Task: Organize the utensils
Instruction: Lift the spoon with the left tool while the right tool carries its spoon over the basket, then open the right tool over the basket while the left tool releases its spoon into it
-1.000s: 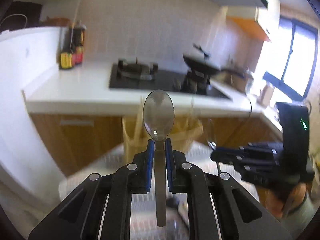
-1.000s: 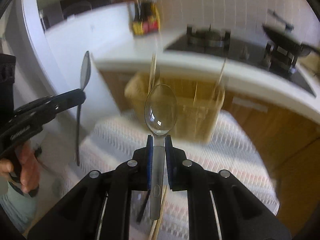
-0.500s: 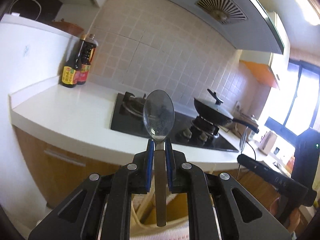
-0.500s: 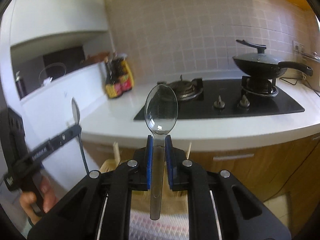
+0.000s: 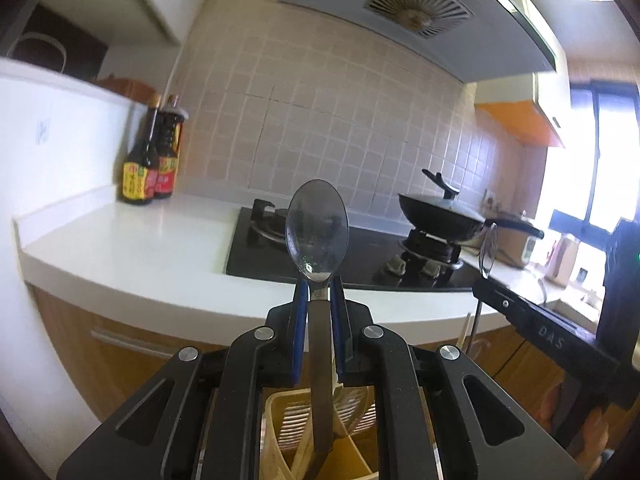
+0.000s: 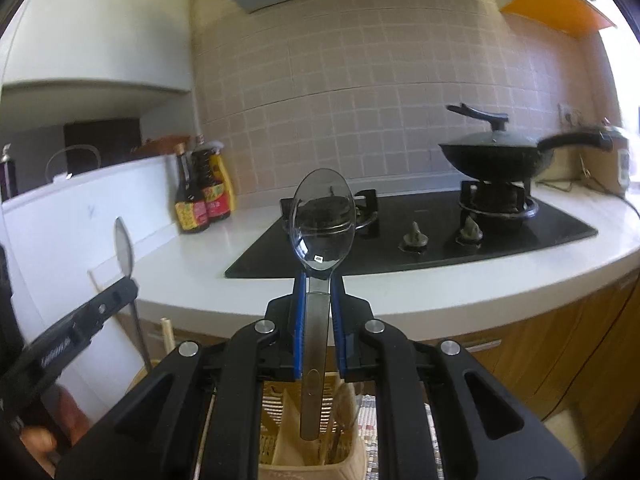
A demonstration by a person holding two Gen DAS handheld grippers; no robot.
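My left gripper (image 5: pixel 319 286) is shut on a metal spoon (image 5: pixel 317 228), bowl up, handle hanging down over a beige slotted utensil holder (image 5: pixel 288 424). My right gripper (image 6: pixel 318 280) is shut on a second metal spoon (image 6: pixel 322 224), bowl up, its handle end above the same holder (image 6: pixel 276 432), which holds chopsticks (image 6: pixel 168 338). In the left wrist view the right gripper (image 5: pixel 486 280) shows at the right with its spoon (image 5: pixel 489 250). In the right wrist view the left gripper (image 6: pixel 130 280) shows at the left with its spoon (image 6: pixel 124 250).
A white countertop (image 6: pixel 200 276) runs behind, with a black gas hob (image 6: pixel 440 240), a lidded black wok (image 6: pixel 496 156) and sauce bottles (image 6: pixel 200 200). Wooden cabinets (image 6: pixel 560 336) stand below. A striped cloth (image 6: pixel 368 420) lies under the holder.
Both grippers have tilted upward and moved in over the holder, each still gripping its spoon. The holder, a second ago ahead of the grippers, now sits right beneath the fingers.
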